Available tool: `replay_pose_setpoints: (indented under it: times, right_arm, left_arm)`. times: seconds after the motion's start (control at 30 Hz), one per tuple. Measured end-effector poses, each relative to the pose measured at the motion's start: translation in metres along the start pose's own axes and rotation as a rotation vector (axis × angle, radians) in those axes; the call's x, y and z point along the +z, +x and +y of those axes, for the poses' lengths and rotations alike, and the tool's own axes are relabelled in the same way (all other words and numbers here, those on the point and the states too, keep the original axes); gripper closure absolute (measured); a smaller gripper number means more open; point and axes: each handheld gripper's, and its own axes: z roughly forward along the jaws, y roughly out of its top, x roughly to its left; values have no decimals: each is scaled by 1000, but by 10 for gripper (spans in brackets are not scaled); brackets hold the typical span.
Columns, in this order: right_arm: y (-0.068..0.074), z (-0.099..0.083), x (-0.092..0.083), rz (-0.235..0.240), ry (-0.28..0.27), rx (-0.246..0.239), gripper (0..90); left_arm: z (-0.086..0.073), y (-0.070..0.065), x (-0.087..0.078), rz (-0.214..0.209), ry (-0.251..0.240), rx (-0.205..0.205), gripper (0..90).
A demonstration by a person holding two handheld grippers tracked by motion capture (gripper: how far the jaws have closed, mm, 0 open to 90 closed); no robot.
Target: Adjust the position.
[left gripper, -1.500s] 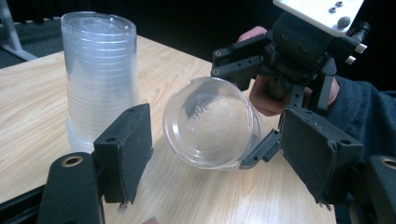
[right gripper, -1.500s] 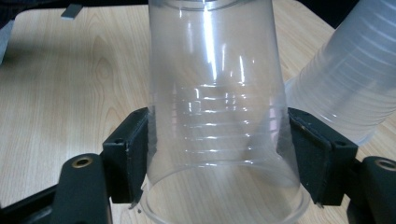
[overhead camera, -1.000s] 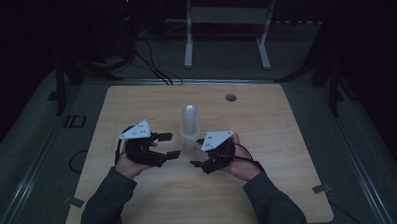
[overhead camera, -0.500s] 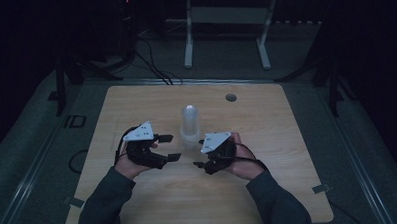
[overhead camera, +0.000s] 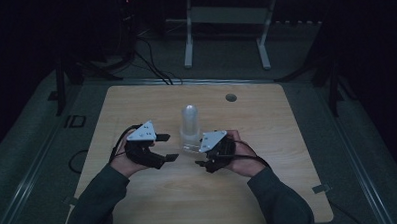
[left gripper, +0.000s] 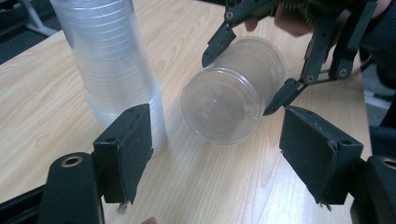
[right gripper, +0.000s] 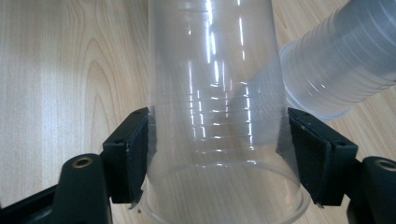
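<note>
On the wooden worktop (overhead camera: 136,101) a tall stack of clear plastic cups (overhead camera: 189,123) stands upside down near the middle, and both hands hover just in front of it. The right gripper (overhead camera: 202,161) has its two black pads pressed against the sides of a single clear cup (left gripper: 233,91); in the right gripper view the cup (right gripper: 217,116) sits squarely between the pads, its wide open rim toward the camera and its narrow base pointing away. Seen from the left gripper view, that cup lies tilted on its side just above the wood, base toward the camera, with the stack (left gripper: 109,60) standing just beside it. The left gripper (overhead camera: 166,147) holds nothing: its jaws stand wide apart and point toward the held cup from the other side, with bare wood between its pads and a clear gap to both the cup and the stack. The stack stands between and slightly beyond the two grippers, close enough to the held cup that in the right gripper view its lower rings (right gripper: 336,65) show right beside the cup's far end. Farther back on the worktop is a small round hole (overhead camera: 230,97), well apart from everything. Beyond the worktop's far edge a pale metal stand (overhead camera: 228,21) rises from the dark floor, with cables (overhead camera: 150,63) trailing nearby.
</note>
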Motion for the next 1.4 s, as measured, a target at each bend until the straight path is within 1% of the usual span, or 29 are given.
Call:
replay_pose_setpoints:
  times: [0.2,0.27,0.33,0.37,0.6,0.7,0.77,0.8,0.83,0.9,0.93,1.07,1.2,1.27,1.4]
  right_arm:
    - [-1,1,0,-2,20,-8,282]
    - [-2,2,1,0,28,-11,282]
    - [-2,2,1,0,31,-13,282]
    - [-2,2,2,-4,43,-19,282]
    - [-2,4,6,6,70,-39,282]
    - [-1,5,8,12,84,-40,282]
    - [-1,5,9,13,92,-52,282]
    - [0,6,9,14,96,-52,282]
    - [0,6,10,13,101,-53,282]
    - [0,6,10,12,105,-61,282]
    - [1,7,11,11,116,-70,283]
    - [2,9,12,13,128,-85,282]
    - [2,10,14,15,148,-103,282]
    - [3,10,16,15,153,-105,282]
    - [4,10,18,18,170,-122,282]
  left_arm:
    - [5,-3,4,27,65,48,255]
    - [6,-4,6,32,80,61,255]
    - [6,-4,6,32,80,61,255]
    - [7,-5,7,41,103,82,254]
    - [9,-9,11,66,170,127,254]
    - [10,-9,12,61,186,140,254]
    - [10,-10,13,60,191,141,254]
    - [11,-10,14,61,209,151,254]
    - [11,-10,15,65,217,156,254]
    - [12,-11,15,64,223,161,254]
    - [13,-11,16,67,235,171,254]
    - [13,-13,18,77,255,186,254]
    - [13,-15,22,92,290,207,254]
    - [13,-15,23,96,303,216,255]
    - [13,-17,26,108,325,229,256]
